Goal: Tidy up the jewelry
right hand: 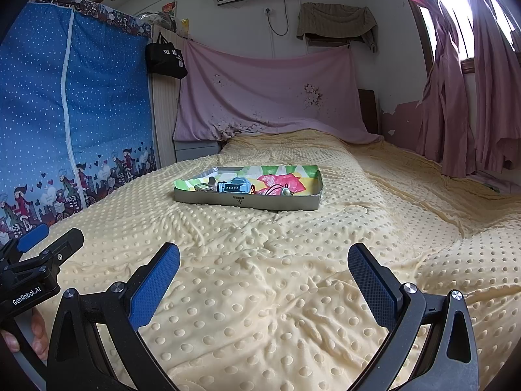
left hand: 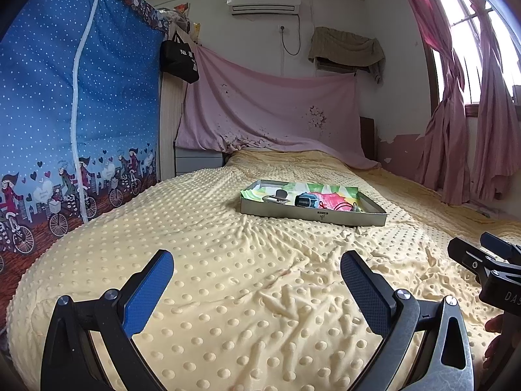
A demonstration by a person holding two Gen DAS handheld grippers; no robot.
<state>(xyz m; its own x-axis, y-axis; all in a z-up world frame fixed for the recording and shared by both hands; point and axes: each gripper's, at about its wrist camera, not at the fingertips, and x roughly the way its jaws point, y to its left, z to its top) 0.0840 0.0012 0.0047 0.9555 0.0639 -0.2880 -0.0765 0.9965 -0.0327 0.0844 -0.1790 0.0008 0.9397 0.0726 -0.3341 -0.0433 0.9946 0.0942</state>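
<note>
A shallow grey box (left hand: 312,215) (right hand: 247,201) with a bright floral lining lies on the yellow dotted bedspread, well ahead of both grippers. Inside it I see a blue watch (left hand: 305,200) (right hand: 232,186), a small dark item on a pale square piece (left hand: 278,196) (right hand: 203,187), and a red cord with a pale pendant (left hand: 350,207) (right hand: 280,190). My left gripper (left hand: 257,262) hovers low over the bedspread, open and empty. My right gripper (right hand: 263,255) does the same, open and empty. Each gripper shows at the edge of the other's view.
The bedspread (left hand: 228,277) (right hand: 276,277) covers the whole bed. A blue fabric wardrobe (left hand: 65,114) stands at the left, a pink sheet (left hand: 270,110) hangs at the head of the bed, and pink curtains (left hand: 456,114) hang at the right window. A hand (right hand: 26,335) holds the left gripper's handle.
</note>
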